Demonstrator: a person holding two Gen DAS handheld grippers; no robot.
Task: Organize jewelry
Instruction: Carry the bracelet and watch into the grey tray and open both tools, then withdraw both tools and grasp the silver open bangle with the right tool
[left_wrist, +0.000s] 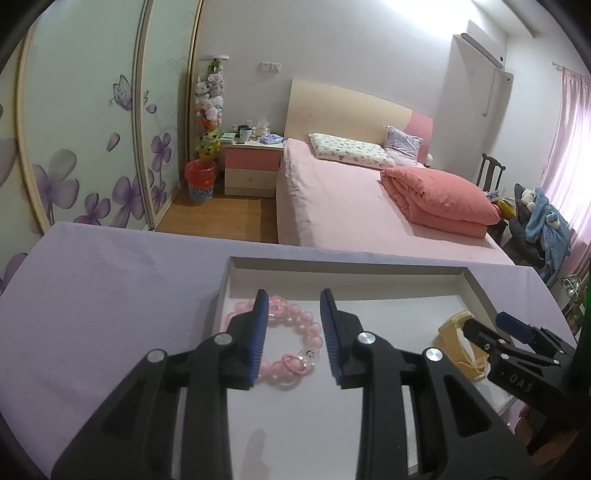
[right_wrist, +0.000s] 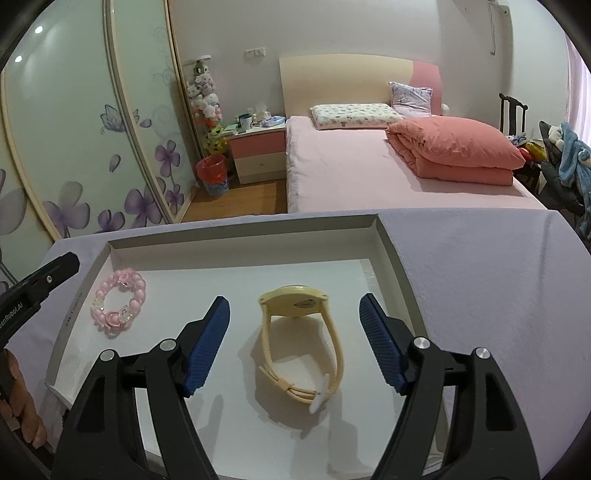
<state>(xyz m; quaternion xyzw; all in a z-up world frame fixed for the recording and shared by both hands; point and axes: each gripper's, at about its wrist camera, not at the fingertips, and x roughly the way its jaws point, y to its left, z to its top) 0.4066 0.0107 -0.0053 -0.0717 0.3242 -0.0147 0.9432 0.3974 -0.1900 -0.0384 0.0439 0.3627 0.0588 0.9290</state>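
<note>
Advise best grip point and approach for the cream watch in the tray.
Grip the cream watch across its case, coming down from above with the right gripper. It rests on edge, its strap looping toward the camera; the case is the rigid part, and the open jaws already straddle it.

Pink bead bracelet (right_wrist: 118, 304); cream watch (right_wrist: 301, 334); white tray (right_wrist: 388, 251); lilac cloth (right_wrist: 480, 277); blue fingers (right_wrist: 207, 345).

A pink bead bracelet (right_wrist: 118, 302) lies flat in the white tray (right_wrist: 388, 251), near its left wall. A cream wristwatch (right_wrist: 295, 306) stands on edge mid-tray, strap looped toward the tray's near side.
</note>
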